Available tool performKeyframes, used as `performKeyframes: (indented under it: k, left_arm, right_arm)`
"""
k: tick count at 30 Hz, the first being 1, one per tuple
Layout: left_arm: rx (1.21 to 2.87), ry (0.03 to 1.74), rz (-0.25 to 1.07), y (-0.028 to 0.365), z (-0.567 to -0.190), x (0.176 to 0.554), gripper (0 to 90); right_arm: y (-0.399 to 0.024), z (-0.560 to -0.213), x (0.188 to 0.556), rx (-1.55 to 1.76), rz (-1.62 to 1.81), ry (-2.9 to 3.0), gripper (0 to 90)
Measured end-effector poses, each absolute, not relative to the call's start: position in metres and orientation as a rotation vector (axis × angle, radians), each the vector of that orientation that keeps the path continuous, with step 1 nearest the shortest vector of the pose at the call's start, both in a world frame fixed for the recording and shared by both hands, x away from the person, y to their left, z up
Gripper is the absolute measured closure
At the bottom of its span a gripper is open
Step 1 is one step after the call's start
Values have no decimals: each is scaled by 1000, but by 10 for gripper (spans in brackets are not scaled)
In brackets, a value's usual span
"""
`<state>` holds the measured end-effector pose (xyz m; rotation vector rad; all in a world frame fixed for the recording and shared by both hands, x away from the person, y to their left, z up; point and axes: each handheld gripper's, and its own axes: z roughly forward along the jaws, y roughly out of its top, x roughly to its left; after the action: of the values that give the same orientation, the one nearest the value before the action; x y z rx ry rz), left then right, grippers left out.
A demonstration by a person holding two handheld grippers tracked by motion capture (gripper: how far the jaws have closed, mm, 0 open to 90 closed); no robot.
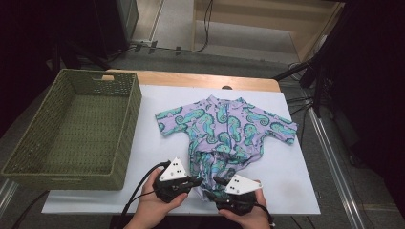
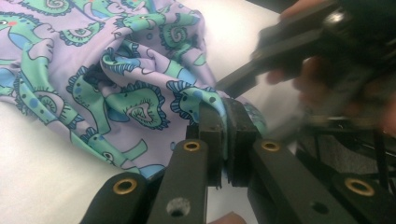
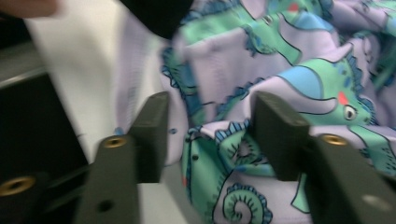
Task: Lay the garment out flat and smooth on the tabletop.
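Left claw [image 2: 225,122] is clamped down on a fold of the seahorse romper [image 1: 224,129], with the purple and green fabric squeezed right between its two black jaws in the left gripper view. You can see that claw [image 1: 197,182] in the high view too, sitting at the near edge of the table, held in the person's left hand [image 1: 155,202], with its tip at the bunched-up bottom hem of the romper.

Right claw [image 3: 210,130] is spread apart, not pinching anything. Fabric sits in the gap between its jaws but the pads aren't pressing on it as far as I can tell, and that view is kinda blurry. From above, the right claw [image 1: 218,182] is just beside the left one, tips nearly meeting at the same crumpled hem, and the right hand [image 1: 250,214] holds it from the near edge.

The romper itself lies on the white sheet [image 1: 296,191] that covers the table, roughly in the middle and toward the right. Its top half is flat, with both short sleeves spread out sideways and the collar pointing to the far edge. The bottom half is scrunched up toward the claws.

Off on the left side of the table sits a green woven basket [image 1: 122,138], well apart from the romper. A strip of bare wooden tabletop [image 1: 191,78] shows along the far edge.
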<state>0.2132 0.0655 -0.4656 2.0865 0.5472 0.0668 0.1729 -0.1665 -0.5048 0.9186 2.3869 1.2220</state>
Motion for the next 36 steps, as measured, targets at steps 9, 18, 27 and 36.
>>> performKeyframes:
  k: [9,18,27,36]
  left_arm:
    - [2057,446,61,71,-442,196,767]
    - [2050,618,32,91,-475,205,456]
    - [2248,675,158,65,-503,197,755]
    - [2140,406,-28,47,-475,183,682]
  right_arm:
    - [-181,-486,156,950,1348,2362,773]
    - [-237,-492,148,1178,1363,2207,403]
    - [-188,-520,159,1153,1186,2460,625]
    - [-251,-502,134,1340,1128,2256,883]
